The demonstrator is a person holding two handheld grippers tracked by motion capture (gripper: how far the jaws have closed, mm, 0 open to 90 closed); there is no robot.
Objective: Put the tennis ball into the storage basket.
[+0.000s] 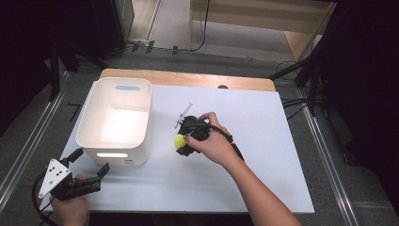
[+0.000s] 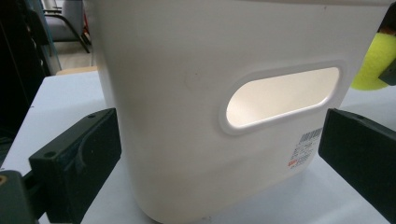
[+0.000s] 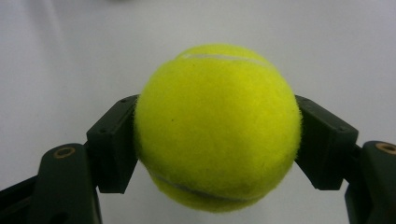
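A yellow-green tennis ball [image 3: 217, 128] sits between the two black jaws of my right gripper [image 1: 182, 142], which is shut on it just above the white table top; the ball [image 1: 179, 141] shows at the gripper's left side in the high view. A white plastic bin [image 1: 116, 120] with a slot handle stands left of that hand. My left gripper [image 1: 91, 162] rests at the table's near left corner, open, its jaws spread wide toward the bin's near wall [image 2: 196, 116]. Past that wall's right edge, the ball [image 2: 373, 60] peeks out.
The white board [image 1: 263, 155] lies on a wooden table [image 1: 188, 77] with its far edge showing. A barcode sticker [image 2: 306, 149] marks the bin's near wall. Black stands and cables sit on the floor at both sides.
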